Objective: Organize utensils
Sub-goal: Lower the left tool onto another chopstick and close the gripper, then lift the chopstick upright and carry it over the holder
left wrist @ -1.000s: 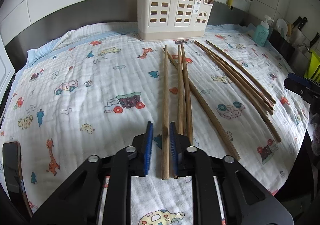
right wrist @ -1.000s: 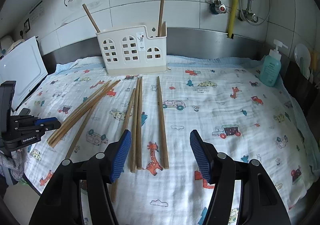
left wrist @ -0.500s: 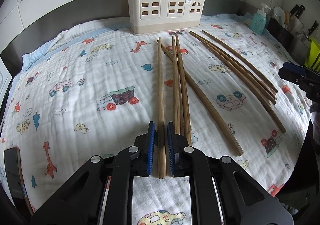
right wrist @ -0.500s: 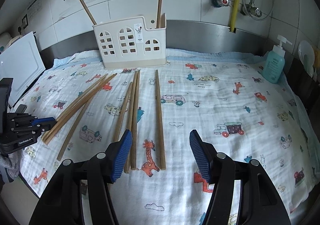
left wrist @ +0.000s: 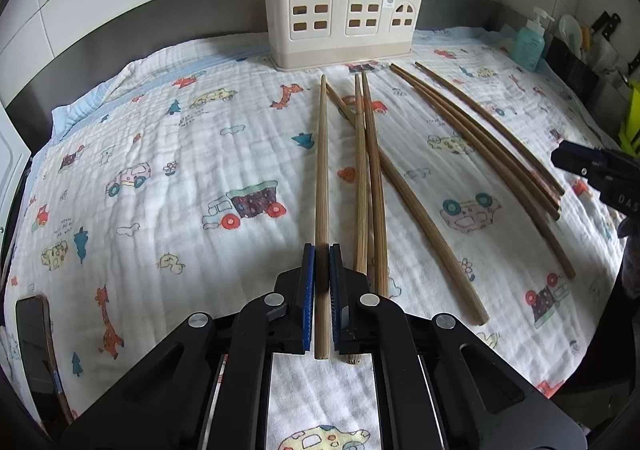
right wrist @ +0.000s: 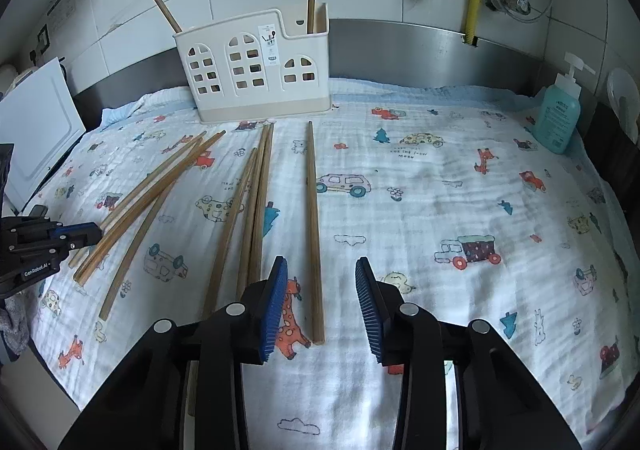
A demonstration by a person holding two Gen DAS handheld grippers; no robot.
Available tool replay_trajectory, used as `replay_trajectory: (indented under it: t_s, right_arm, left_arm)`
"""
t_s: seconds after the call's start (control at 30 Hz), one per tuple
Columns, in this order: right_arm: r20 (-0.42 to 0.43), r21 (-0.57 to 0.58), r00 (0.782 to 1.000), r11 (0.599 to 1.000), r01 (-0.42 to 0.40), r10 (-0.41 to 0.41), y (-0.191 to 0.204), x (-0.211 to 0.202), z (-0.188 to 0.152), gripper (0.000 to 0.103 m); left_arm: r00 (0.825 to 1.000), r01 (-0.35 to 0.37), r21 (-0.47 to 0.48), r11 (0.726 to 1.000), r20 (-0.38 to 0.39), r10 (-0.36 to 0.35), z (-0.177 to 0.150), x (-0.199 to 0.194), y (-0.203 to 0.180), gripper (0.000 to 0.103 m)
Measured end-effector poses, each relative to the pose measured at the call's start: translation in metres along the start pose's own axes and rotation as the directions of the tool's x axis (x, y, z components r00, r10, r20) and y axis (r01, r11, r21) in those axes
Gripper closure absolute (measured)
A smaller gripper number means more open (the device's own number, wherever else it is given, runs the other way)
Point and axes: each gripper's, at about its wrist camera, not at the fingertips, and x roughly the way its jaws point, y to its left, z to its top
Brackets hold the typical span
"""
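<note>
Left hand-held gripper (left wrist: 322, 282) pinches one chopstick (left wrist: 321, 170); right hand-held gripper (right wrist: 322, 302), jaws just narrowing, brackets another chopstick (right wrist: 313, 218). Lift yours level toward the holder (left wrist: 340, 14).

Both wrist cameras sit low, close over the white cartoon-print cloth (left wrist: 160, 178), looking forward and down toward the tiled wall. Each view shares the cream plastic windowed utensil caddy (left wrist: 340, 6) (right wrist: 256, 66) and scattered wooden chopsticks (left wrist: 480, 146) (right wrist: 140, 206).
</note>
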Motion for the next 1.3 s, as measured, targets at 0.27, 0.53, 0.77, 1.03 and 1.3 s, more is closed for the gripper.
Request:
replay_trajectory:
  t_s: [0.27, 0.53, 0.77, 1.03, 1.3]
  right_arm:
    - [-0.029, -0.005, 0.999, 1.000, -0.018, 0.018, 0.003, 0.014, -0.002, 0.084]
    - [-0.040, -0.027, 0.999, 1.000, 0.008, -0.009, 0.008, 0.025, -0.004, 0.093]
    - [-0.012, -0.038, 0.999, 0.999, 0.035, -0.035, 0.010, 0.018, -0.003, 0.096]
    - [0.116, -0.034, 0.993, 0.999, 0.037, -0.033, 0.012, -0.026, 0.019, 0.096]
    - [0.236, -0.062, 0.971, 0.998, -0.008, 0.023, 0.017, -0.065, 0.073, 0.096]
  left_arm:
    - [0.999, 0.006, -0.016, 1.000, 0.045, -0.006, 0.008, -0.014, 0.003, 0.097]
    - [0.996, 0.007, -0.024, 1.000, 0.087, -0.005, 0.014, -0.027, 0.007, 0.097]
    - [0.991, 0.021, -0.047, 0.999, 0.135, -0.014, 0.023, -0.040, 0.012, 0.097]
    - [0.982, 0.030, -0.045, 0.999, 0.190, -0.021, 0.034, -0.059, 0.014, 0.097]
    - [0.972, 0.048, -0.036, 0.998, 0.233, -0.038, 0.056, -0.070, 0.017, 0.097]
